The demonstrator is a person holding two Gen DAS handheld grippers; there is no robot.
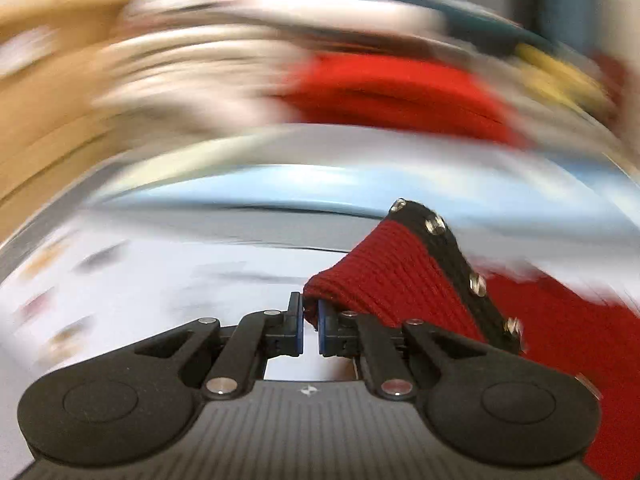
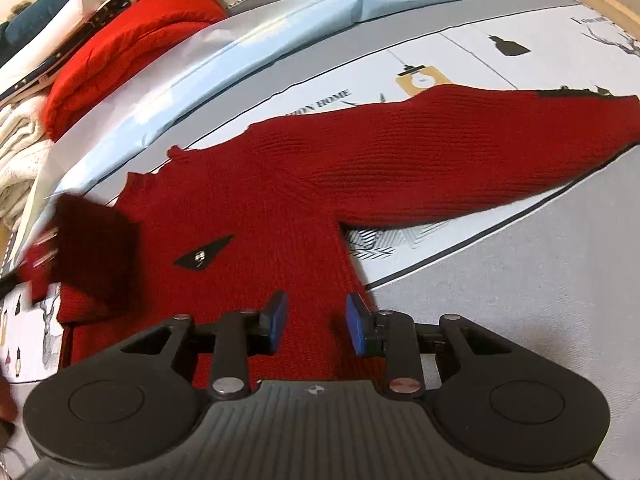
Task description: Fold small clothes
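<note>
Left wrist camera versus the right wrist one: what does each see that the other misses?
Only the left view shows the left gripper pinching the sweater's cuff, with its black studded band; the rest is blurred. Only the right view shows the open right gripper above the hem, the outstretched sleeve and the printed sheet. Both show the dark red sweater and a brighter red folded garment behind.

Soft indoor light, even and fairly bright — one view smeared, one mostly crisp.

Your left wrist view is streaked with motion blur across the whole background; only the left gripper (image 1: 310, 322) and the red knit sleeve (image 1: 384, 276) at its fingers stay sharp. Your right wrist view is clear except for a blurred dark-red patch at the left edge. Both bow hard at the rims — fisheye — with dark corners. A faint shadow lies under the right gripper (image 2: 316, 322).
</note>
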